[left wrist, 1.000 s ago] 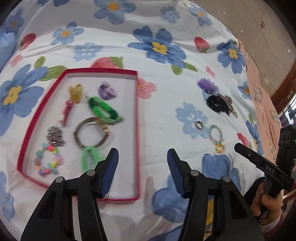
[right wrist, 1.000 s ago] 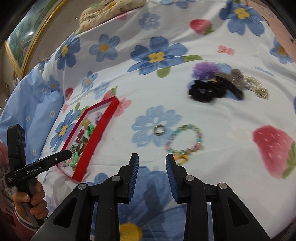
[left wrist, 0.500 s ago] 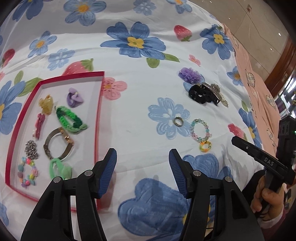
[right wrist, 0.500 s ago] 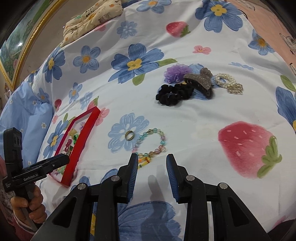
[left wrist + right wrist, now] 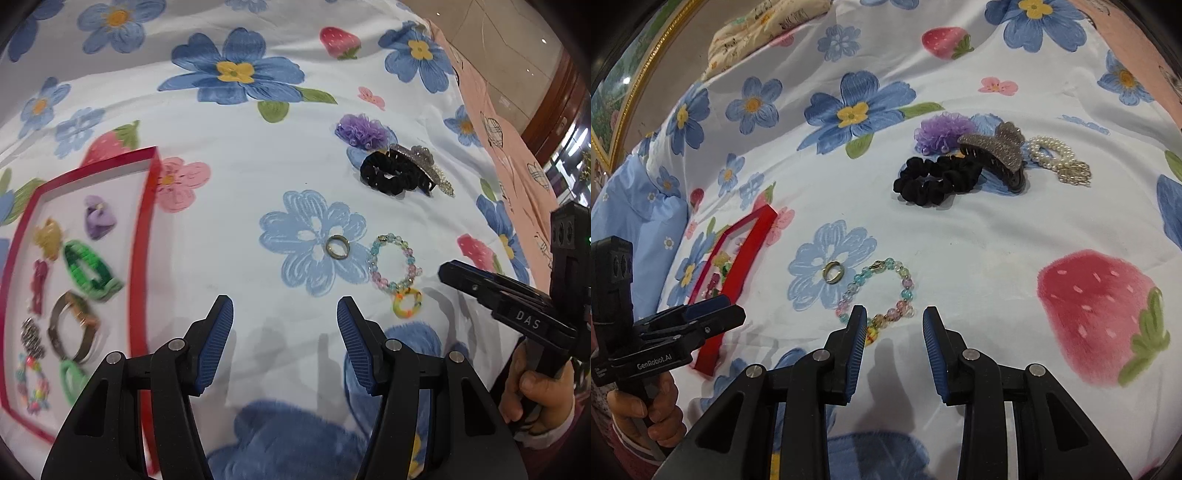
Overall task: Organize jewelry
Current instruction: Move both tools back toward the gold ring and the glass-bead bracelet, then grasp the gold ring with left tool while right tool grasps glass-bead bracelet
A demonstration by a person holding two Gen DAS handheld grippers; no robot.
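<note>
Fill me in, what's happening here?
A person holds a tool in each hand over a floral bedsheet, sorting jewelry into a red tray that already holds several pieces. Both the left tool and right tool are open and empty. The right one hovers near the beaded bracelet, beside a ring.

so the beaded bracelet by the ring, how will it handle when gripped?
The beaded bracelet is probably floppy: separate strung beads, lying in a slack uneven loop. Pinched at one bead, it would likely sag and dangle. The glossy round beads may slip between pads, and the multicoloured charm may swing.
</note>
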